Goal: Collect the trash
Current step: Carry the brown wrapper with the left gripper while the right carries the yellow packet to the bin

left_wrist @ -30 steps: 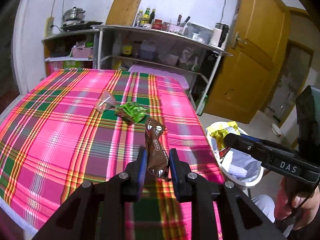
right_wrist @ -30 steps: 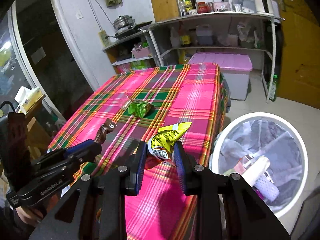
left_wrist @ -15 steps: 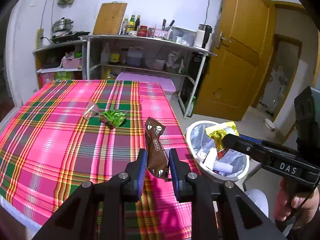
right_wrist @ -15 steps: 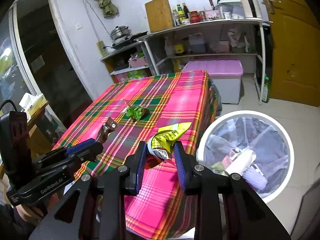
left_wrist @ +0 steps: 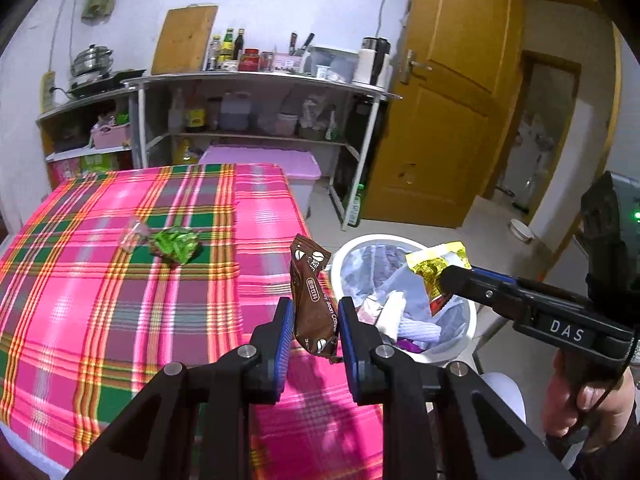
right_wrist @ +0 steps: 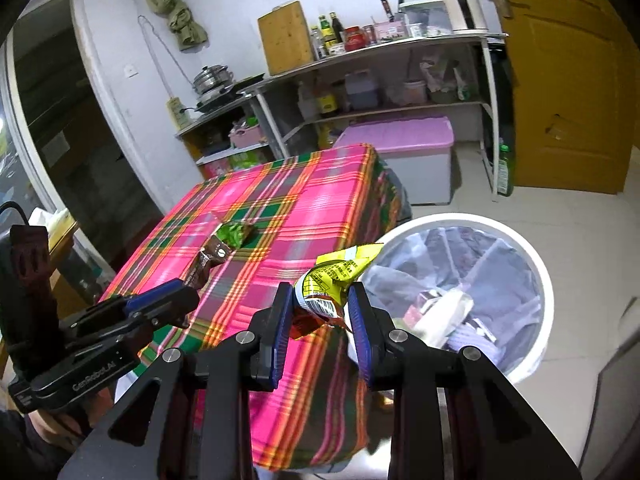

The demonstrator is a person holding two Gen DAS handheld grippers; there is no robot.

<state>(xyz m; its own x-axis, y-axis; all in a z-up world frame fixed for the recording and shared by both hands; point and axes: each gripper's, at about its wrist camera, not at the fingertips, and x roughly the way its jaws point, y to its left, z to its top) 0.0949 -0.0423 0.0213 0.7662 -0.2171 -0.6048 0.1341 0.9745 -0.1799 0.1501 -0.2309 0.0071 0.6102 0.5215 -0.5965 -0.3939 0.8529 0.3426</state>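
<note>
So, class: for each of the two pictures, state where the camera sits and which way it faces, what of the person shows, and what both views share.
Left wrist: sits on the left gripper, facing along its fingers over the plaid table toward the shelves; it holds a brown wrapper; a hand shows.
Right wrist: sits on the right gripper, facing the table edge and white bin; it holds a yellow wrapper.
Shared: table, bin, green wrapper, each other's gripper.
</note>
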